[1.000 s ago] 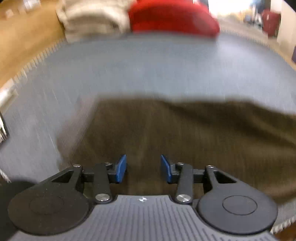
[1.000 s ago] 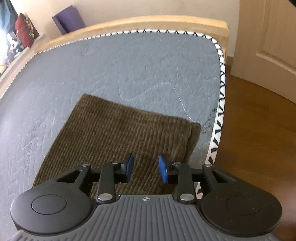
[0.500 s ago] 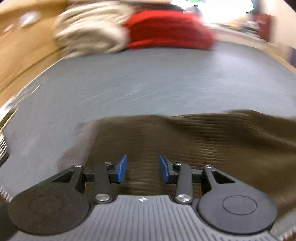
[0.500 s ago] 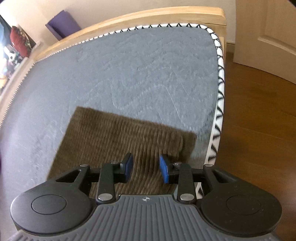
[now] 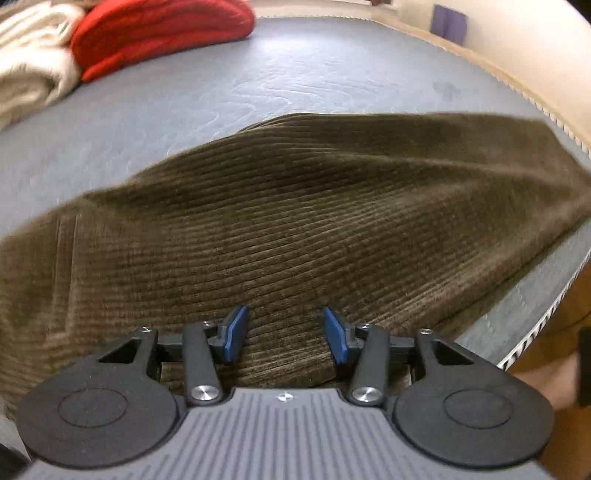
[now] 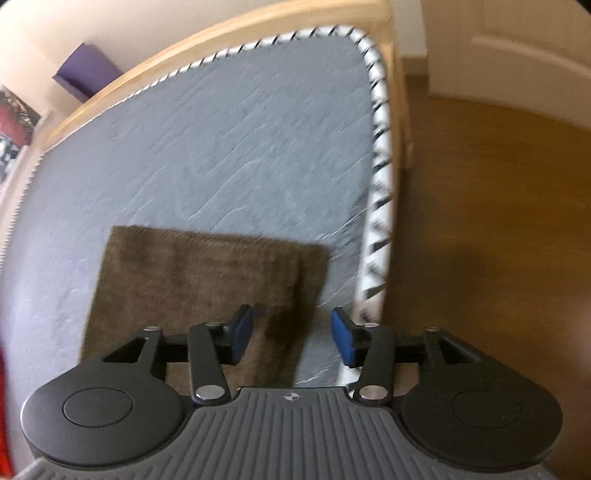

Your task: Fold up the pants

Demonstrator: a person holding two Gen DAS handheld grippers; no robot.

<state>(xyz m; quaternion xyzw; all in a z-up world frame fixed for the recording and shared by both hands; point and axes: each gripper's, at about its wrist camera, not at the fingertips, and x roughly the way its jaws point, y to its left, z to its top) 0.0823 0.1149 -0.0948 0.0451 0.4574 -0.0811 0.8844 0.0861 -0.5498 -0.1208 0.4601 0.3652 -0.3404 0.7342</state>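
Brown corduroy pants [image 5: 295, 206] lie spread across a grey mattress [image 5: 258, 81], running left to right in the left wrist view. My left gripper [image 5: 283, 334] hovers over the near edge of the cloth, its jaws opening, and nothing is pinched between the blue pads. In the right wrist view the pants' end [image 6: 207, 273] lies near the mattress corner. My right gripper [image 6: 291, 336] hangs over the right edge of that end, jaws opening, pads clear of the cloth.
A red blanket [image 5: 155, 33] and a cream blanket [image 5: 29, 62] are piled at the far left of the mattress. The mattress edge with black-and-white piping [image 6: 380, 192] drops to a wooden floor [image 6: 498, 221]. A wooden bed frame [image 6: 221, 48] and a door [image 6: 517, 48] stand beyond.
Both grippers' jaws have widened. The left gripper has swung and dropped closer over the pants, which now fill its view. The right gripper has shifted toward the cloth's right edge near the mattress side.
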